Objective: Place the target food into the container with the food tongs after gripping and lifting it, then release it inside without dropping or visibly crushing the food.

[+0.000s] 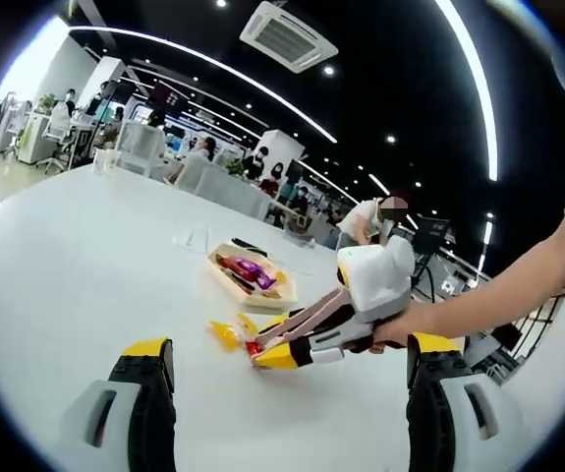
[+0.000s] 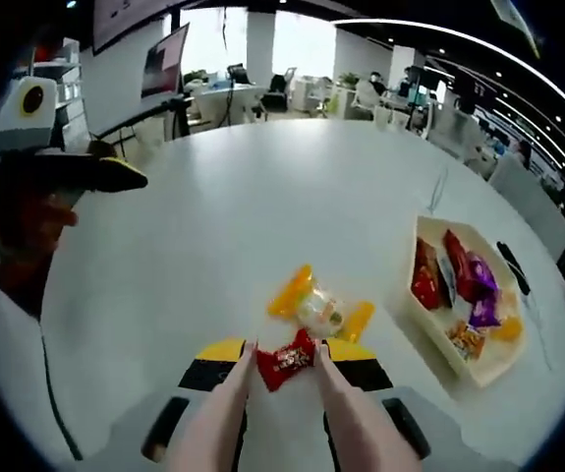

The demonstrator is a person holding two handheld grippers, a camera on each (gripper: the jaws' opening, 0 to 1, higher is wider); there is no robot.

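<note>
Red wrapped candy [image 2: 285, 362] pinched in pink tongs [image 2: 225, 418], on the white table [image 2: 213, 226].
Right gripper [image 2: 287, 369] squeezes the tongs shut on it; yellow-wrapped candy [image 2: 321, 307] just beyond; cream tray [image 2: 429, 324] nearby. Left gripper [image 1: 287, 379] jaws spread, empty.

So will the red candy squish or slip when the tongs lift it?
The red candy looks small and light, so it should lift easily. Its shiny wrapper, with loose twisted ends, could probably slide or crinkle between the tongs. It sits pinched between the tong tips now without looking flattened, so it's likely firm inside, though I can't be sure.
</note>
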